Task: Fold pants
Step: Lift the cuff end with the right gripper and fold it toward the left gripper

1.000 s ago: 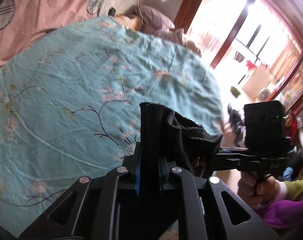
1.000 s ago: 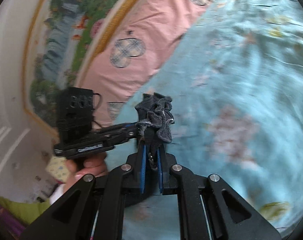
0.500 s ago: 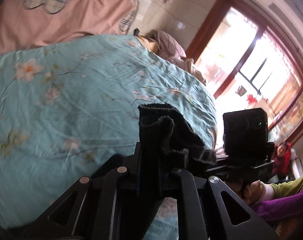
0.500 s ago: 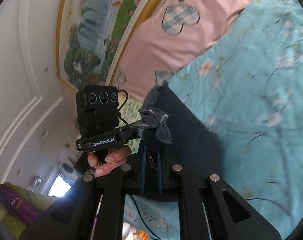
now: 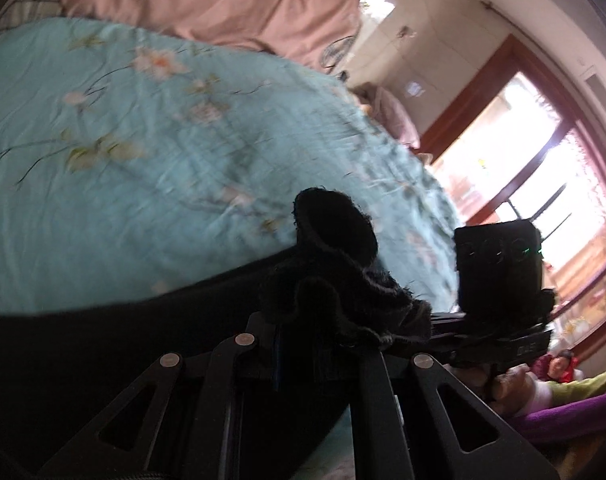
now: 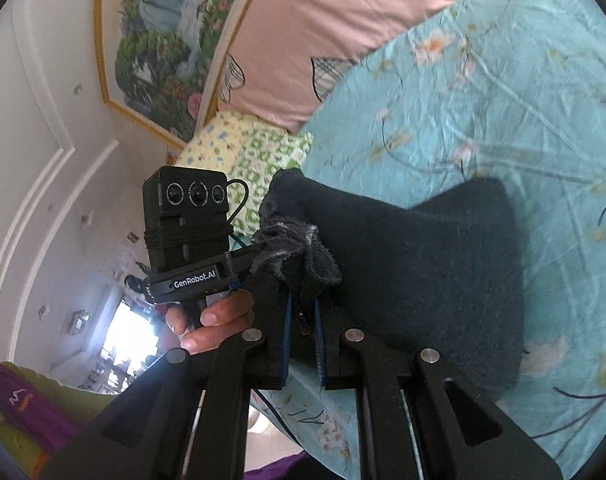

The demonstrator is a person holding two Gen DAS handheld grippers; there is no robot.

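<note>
The dark pants (image 6: 431, 264) hang over the teal flowered bedspread (image 6: 503, 112), with a bunched edge clamped in both grippers. My right gripper (image 6: 301, 320) is shut on that edge. My left gripper (image 5: 299, 344) is shut on the same bunched edge (image 5: 335, 272), and the cloth (image 5: 123, 352) spreads left below it. Each gripper shows in the other's view: the right one (image 5: 499, 320) at the right of the left wrist view, the left one (image 6: 191, 248) at the left of the right wrist view. The two grippers are held close together.
The teal bedspread (image 5: 143, 152) fills the middle. Pink pillows (image 5: 223, 4) lie at the head of the bed, and a green patterned pillow (image 6: 255, 152) lies by the wall. A bright window with a red frame (image 5: 523, 160) is on the right.
Both grippers have lifted and tilted with the pants edge held. More dark cloth now spreads in view below the grippers, over the bedspread.
</note>
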